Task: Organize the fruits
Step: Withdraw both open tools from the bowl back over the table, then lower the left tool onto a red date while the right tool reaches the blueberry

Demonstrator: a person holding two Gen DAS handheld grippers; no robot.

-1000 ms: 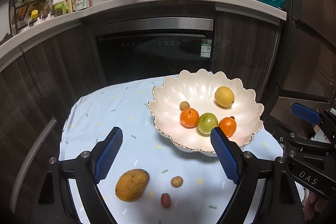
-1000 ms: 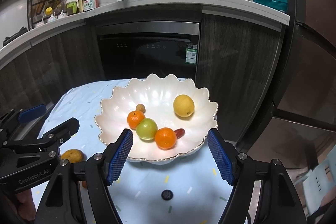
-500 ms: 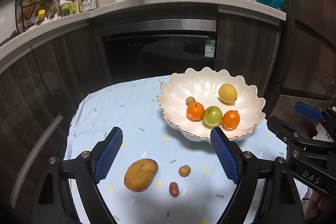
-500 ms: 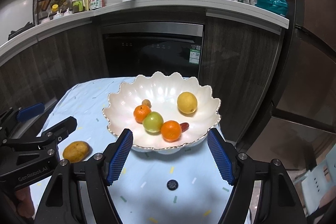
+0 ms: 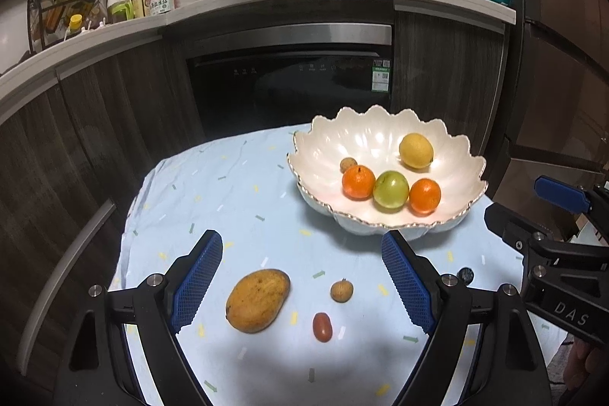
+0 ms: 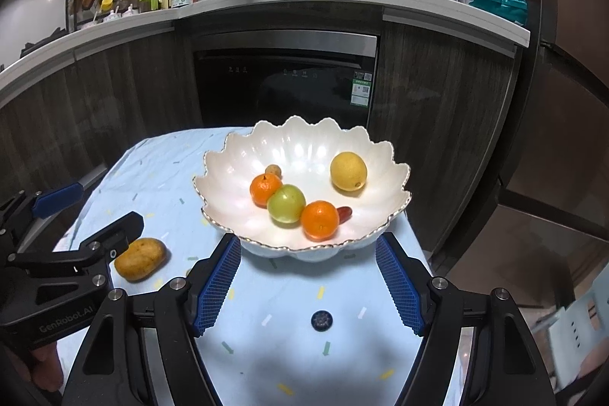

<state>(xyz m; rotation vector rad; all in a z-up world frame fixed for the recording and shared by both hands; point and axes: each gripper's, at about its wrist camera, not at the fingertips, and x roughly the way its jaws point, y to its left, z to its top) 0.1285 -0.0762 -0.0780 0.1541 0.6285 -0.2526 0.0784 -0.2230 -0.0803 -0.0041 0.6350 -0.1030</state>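
Right wrist view, scalloped bowl (image 6: pixel 228 155) holding lemon (image 6: pixel 348 171), green fruit (image 6: pixel 286 204), two oranges (image 6: pixel 320 219), both claws wide, empty

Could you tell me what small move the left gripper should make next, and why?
Probably lower the left gripper onto the mango and close. Its jaws stand open and empty, and the mango lies on the tablecloth between the fingers, outside the bowl where the oranges, the green fruit and the lemon already sit.
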